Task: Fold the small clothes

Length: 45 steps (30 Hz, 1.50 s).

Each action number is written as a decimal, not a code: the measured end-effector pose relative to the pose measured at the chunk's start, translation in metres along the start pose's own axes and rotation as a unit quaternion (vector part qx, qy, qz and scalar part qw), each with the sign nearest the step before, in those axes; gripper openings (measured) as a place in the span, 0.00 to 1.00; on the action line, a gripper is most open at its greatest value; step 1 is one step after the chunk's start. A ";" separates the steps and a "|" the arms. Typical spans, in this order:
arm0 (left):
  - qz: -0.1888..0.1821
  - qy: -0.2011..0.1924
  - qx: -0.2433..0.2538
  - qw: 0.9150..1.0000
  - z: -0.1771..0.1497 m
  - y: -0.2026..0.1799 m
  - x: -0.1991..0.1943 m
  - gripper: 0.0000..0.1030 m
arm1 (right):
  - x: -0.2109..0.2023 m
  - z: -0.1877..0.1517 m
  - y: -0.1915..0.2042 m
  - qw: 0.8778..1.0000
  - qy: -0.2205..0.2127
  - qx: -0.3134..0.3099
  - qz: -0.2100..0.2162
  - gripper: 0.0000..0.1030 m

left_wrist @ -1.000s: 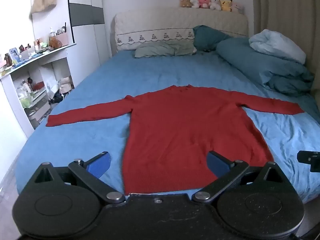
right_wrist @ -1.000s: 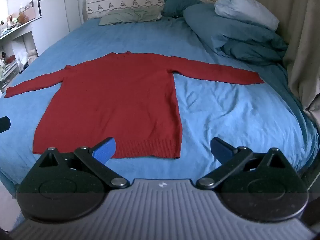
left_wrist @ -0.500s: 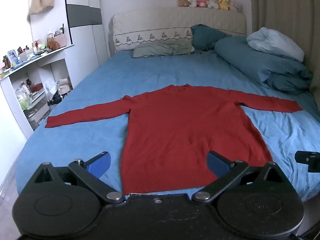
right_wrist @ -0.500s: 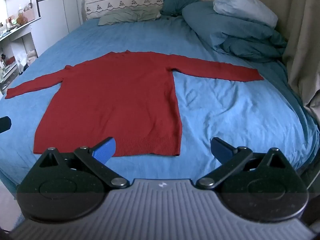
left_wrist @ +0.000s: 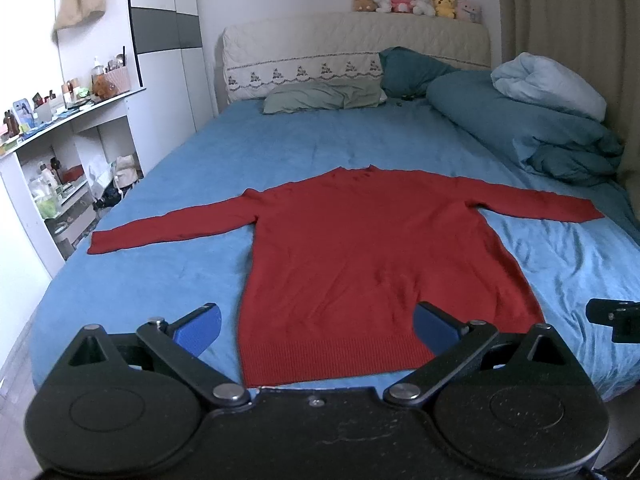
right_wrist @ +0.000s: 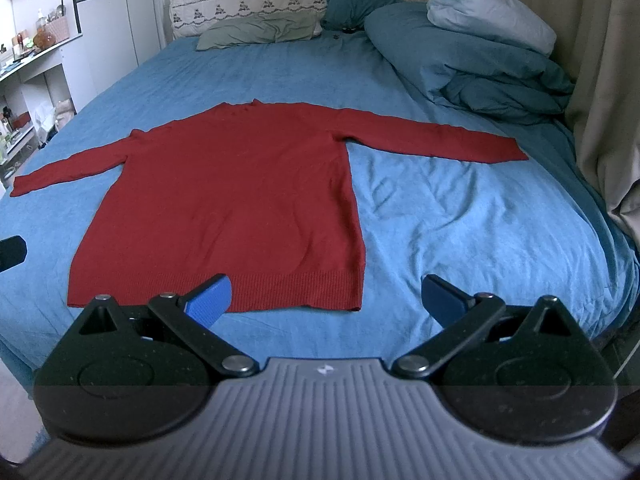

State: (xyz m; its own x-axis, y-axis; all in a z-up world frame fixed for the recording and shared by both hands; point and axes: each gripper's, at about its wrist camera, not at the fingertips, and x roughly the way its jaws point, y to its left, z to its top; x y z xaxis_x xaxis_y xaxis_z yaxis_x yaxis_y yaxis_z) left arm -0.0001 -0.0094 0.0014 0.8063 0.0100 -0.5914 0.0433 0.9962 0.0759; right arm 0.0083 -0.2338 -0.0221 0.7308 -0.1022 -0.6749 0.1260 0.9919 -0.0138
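Observation:
A red long-sleeved sweater [left_wrist: 360,256] [right_wrist: 232,184] lies flat on the blue bed sheet [left_wrist: 160,280] [right_wrist: 460,224], both sleeves stretched out sideways and the ribbed hem nearest me. My left gripper [left_wrist: 316,326] hovers open above the hem's left half, holding nothing. Wide open too, my right gripper [right_wrist: 326,298] hangs over the hem's right corner, with nothing between its blue pads. The other gripper's black tip shows at the right edge of the left wrist view and at the left edge of the right wrist view.
A rolled blue duvet [left_wrist: 532,128] [right_wrist: 488,60] with a pale blanket fills the bed's far right. Pillows [left_wrist: 324,98] and a padded headboard with plush toys [left_wrist: 416,0] lie beyond. White shelves [left_wrist: 52,168] with clutter stand left; a beige curtain [right_wrist: 600,80] hangs right.
Both grippers have drifted slightly back and upward from the bed; the sweater has not moved and both stay open.

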 end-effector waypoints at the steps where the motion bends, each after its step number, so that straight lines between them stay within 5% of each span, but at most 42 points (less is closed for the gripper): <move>1: 0.000 0.000 -0.001 1.000 0.000 0.000 0.000 1.00 | 0.000 0.000 0.000 1.000 0.000 0.000 0.000 1.00; 45: 0.005 -0.002 -0.002 1.000 0.000 -0.001 -0.002 1.00 | -0.002 0.001 0.002 1.000 0.000 -0.002 -0.002 1.00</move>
State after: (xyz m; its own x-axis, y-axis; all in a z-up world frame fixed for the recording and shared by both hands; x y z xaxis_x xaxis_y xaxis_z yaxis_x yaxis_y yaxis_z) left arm -0.0020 -0.0101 0.0022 0.8092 0.0203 -0.5872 0.0320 0.9964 0.0787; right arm 0.0078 -0.2314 -0.0197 0.7301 -0.1055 -0.6751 0.1263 0.9918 -0.0184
